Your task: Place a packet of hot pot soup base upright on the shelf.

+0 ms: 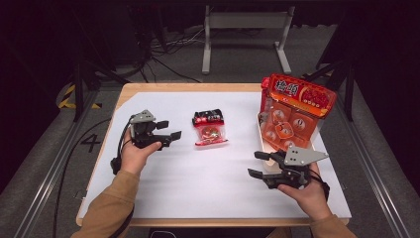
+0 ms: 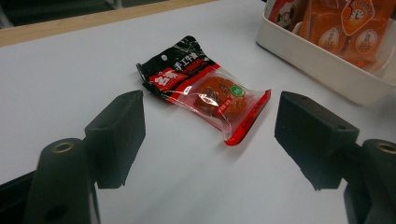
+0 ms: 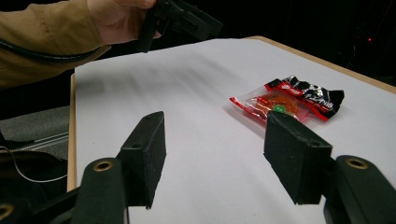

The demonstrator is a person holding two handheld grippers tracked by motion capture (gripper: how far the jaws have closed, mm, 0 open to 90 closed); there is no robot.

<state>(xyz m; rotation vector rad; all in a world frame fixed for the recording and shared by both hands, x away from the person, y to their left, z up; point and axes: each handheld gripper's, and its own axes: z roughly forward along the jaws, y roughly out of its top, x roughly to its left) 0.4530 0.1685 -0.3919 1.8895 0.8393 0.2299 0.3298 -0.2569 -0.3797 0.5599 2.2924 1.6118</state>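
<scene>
High view looks down on the table (image 1: 163, 188); both claw views, low, share the snack packet (image 2: 205, 88).

White tray (image 1: 263, 148) of orange packets (image 1: 287, 126)

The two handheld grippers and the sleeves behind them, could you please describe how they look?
Both are black, two-jawed tools with blocky rectangular pads. The left gripper and the right gripper each carry a grey three-cornered plate on top and trail a black cable. Brass-coloured rings sit at the jaw bases. The person wears tan long sleeves.
</scene>
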